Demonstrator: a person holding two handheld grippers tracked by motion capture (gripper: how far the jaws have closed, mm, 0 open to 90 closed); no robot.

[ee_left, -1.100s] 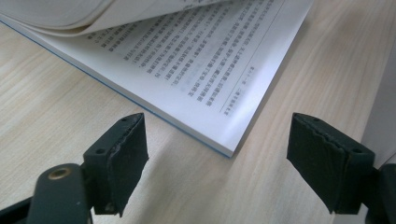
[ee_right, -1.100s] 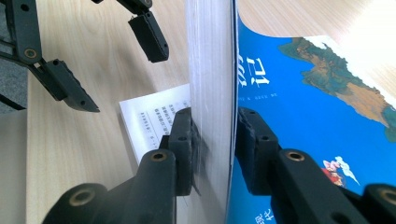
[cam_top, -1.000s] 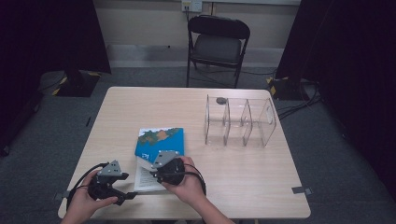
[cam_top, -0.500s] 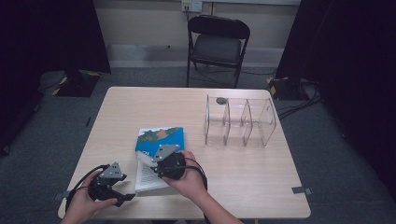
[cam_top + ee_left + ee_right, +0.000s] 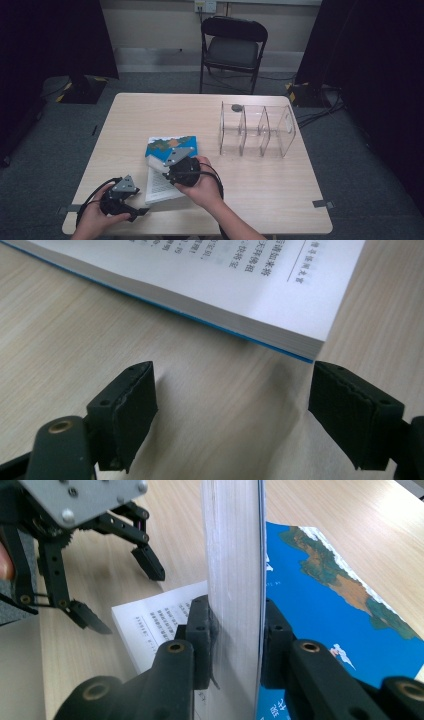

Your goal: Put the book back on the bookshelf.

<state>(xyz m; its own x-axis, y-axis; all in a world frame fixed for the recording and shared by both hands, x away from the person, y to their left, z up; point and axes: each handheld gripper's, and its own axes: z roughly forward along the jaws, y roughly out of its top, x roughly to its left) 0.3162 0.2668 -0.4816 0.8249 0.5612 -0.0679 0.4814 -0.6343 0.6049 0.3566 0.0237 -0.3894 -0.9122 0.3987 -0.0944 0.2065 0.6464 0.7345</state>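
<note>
Right gripper [image 5: 232,630] clamped on a lifted wad of pages of the blue-covered paperback book [image 5: 172,146], near the table's front edge. Left gripper [image 5: 232,415] gaping, empty, apparently just beside the book's corner.

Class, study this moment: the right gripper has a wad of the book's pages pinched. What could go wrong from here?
1. The right gripper is shut on a thick wad of pages; lifting further could crease or tear them.
2. The left gripper is open beside the book, not on it, so the book might slide or lift off the table.
</note>
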